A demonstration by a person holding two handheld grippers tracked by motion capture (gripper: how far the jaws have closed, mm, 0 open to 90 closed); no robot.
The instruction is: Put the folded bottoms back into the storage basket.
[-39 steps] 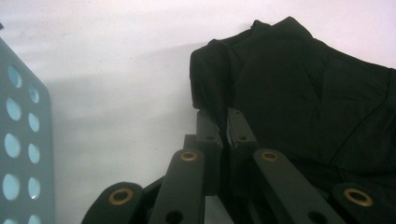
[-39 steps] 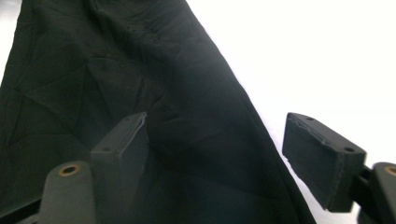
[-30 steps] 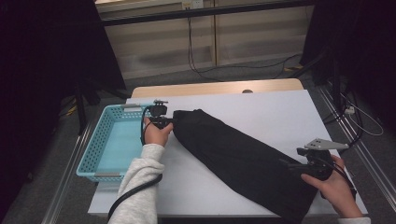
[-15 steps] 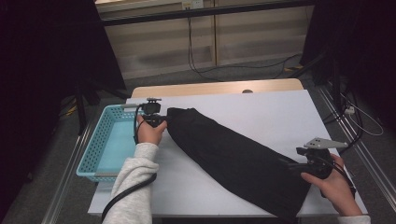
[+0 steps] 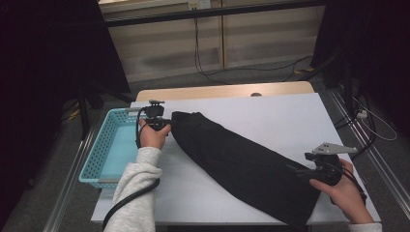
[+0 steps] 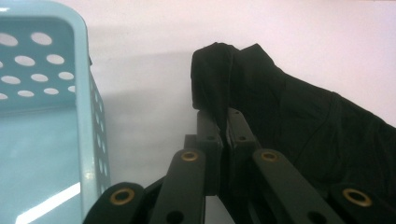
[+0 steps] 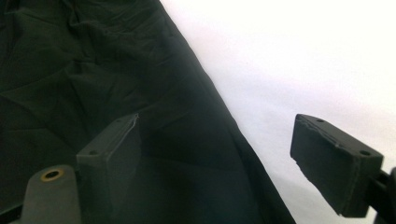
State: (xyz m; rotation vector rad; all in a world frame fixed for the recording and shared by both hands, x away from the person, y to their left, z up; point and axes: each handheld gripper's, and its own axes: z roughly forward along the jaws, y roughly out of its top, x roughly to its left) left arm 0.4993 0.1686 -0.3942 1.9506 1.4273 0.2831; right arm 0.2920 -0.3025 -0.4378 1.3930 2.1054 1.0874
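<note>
Since a second ago your left gripper (image 5: 167, 122) has drawn the black cloth's (image 5: 241, 164) far end a little toward the blue basket (image 5: 104, 150). Its jaws are clamped on that corner; your right gripper (image 5: 302, 171) gapes open over the near edge. Cloth lies stretched diagonally across the table (image 5: 290, 116); nothing is in the basket yet.

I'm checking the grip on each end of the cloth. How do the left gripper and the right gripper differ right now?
The left gripper is shut, pinching a fold of the black cloth; the right gripper stands open, one jaw over the cloth, one over the white table. The left sits at the cloth's end beside the blue basket; the right at the opposite end. Each is held in a hand.
</note>
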